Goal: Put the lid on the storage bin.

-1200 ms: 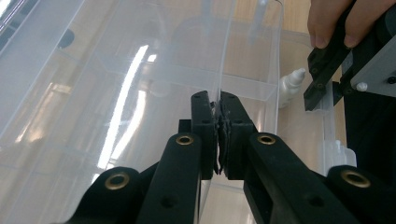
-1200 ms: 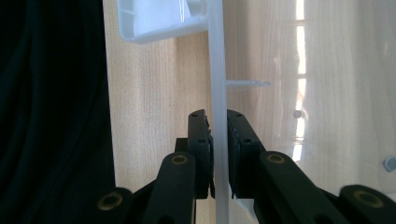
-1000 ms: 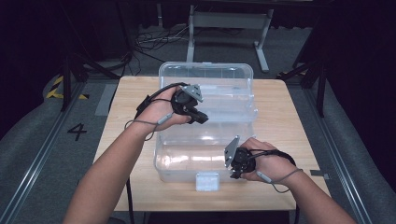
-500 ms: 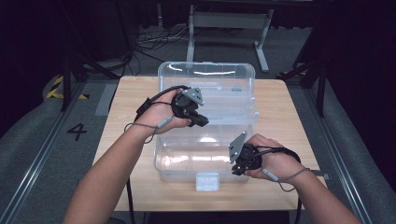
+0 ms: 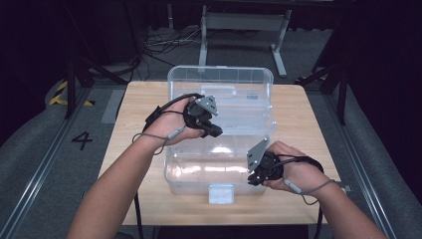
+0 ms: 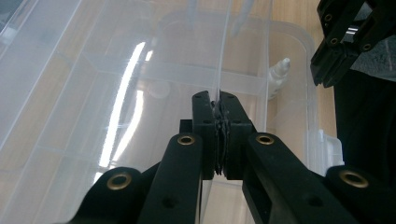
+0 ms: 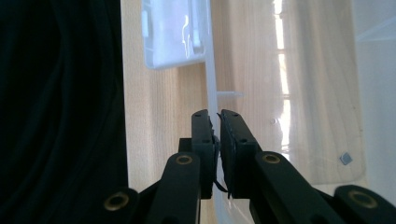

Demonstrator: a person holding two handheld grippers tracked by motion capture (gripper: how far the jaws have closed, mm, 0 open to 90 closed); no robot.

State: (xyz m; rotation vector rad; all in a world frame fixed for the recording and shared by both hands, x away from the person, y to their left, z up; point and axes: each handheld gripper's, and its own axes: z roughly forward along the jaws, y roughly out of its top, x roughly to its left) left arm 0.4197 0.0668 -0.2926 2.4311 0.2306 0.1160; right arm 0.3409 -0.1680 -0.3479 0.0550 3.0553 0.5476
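A clear plastic storage box [image 5: 221, 79] stands on the wooden table [image 5: 298, 114], with its clear lid [image 5: 214, 159] toward the front. My left gripper [image 5: 217, 132] is over the middle of the box. In the left gripper view it [image 6: 218, 95] is shut on a thin clear plastic edge [image 6: 219, 56]. My right gripper [image 5: 253, 179] is at the lid's front right corner. Its jaws [image 7: 214, 113] have just been closing and now pinch the thin clear rim [image 7: 211, 70], below the white latch [image 7: 173, 32].
The white latch [image 5: 220, 193] hangs at the front middle of the box. A small white piece [image 6: 279, 70] shows through the clear plastic. The table's front edge lies close behind the right hand. Dark floor, cables and a metal stand [image 5: 244, 20] lie beyond the table.
The right gripper has risen a little at the front right corner, and the lid's front edge has come up with it. The left gripper has stayed in place.
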